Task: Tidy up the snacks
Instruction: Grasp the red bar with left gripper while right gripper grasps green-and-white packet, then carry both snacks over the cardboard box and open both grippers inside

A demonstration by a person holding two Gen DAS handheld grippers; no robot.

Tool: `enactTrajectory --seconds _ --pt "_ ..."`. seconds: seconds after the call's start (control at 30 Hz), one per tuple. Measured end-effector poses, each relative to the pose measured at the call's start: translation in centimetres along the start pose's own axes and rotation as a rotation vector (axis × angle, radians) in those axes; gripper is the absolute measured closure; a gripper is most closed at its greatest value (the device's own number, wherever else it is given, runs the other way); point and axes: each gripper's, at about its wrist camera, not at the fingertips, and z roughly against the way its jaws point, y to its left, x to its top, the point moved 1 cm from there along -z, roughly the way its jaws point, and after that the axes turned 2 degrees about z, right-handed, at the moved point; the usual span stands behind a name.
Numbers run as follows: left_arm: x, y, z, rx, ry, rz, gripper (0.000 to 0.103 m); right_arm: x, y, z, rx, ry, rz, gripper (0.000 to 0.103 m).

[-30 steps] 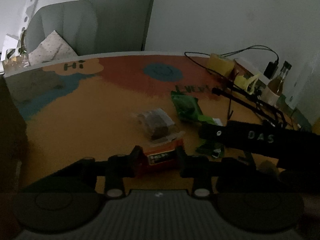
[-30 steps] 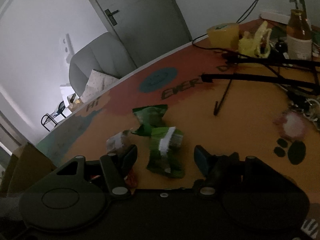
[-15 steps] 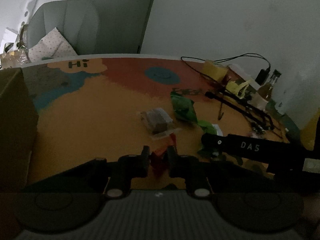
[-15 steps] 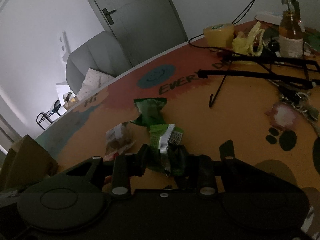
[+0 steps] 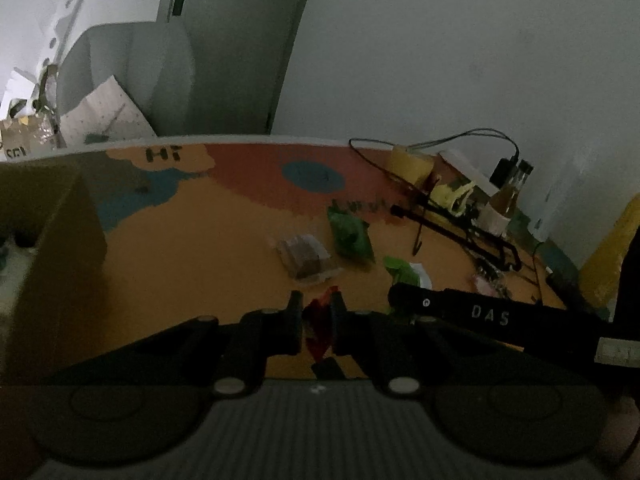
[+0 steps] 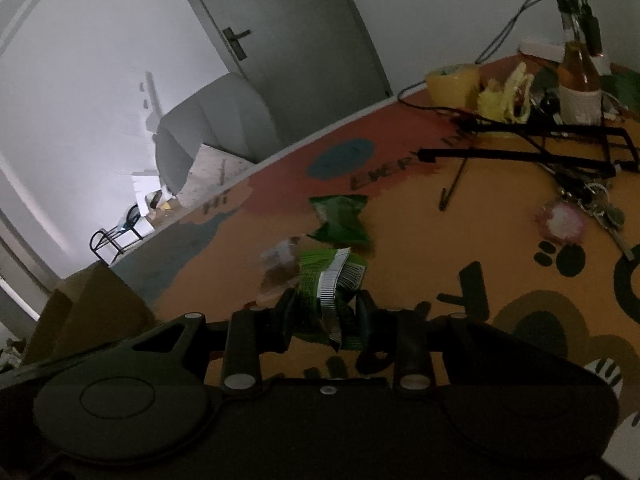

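Dim home room, armchair (image 5: 132, 80), door (image 6: 288, 40), cluttered colourful table (image 5: 200, 240)

Bare tabletop (image 5: 192, 248) lies open toward the cardboard box (image 5: 52, 256) at its left edge; a black wire rack (image 6: 540, 148) and bottle (image 6: 580, 84) crowd the far right corner.

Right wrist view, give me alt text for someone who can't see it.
The right gripper is shut on a crumpled green snack packet above a colourful table. Another green packet lies beyond it, a cardboard box at left.
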Motion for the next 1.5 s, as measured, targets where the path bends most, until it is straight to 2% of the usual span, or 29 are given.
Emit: enactTrajectory --seconds 0.5,0.8,1.5 --pt "1.9 1.9 5.6 0.043 -0.109 -0.004 0.091 1.0 5.4 2.3 0.073 -0.045 0.078 0.073" --pt "2.8 3.7 10.5 0.061 -0.199 -0.005 0.091 0.8 9.2 3.8 0.119 -0.075 0.117 0.073" --pt "2.2 10.8 17.2 0.122 -0.265 0.072 0.091 -1.7 17.5 4.8 0.201 -0.06 0.194 0.073"
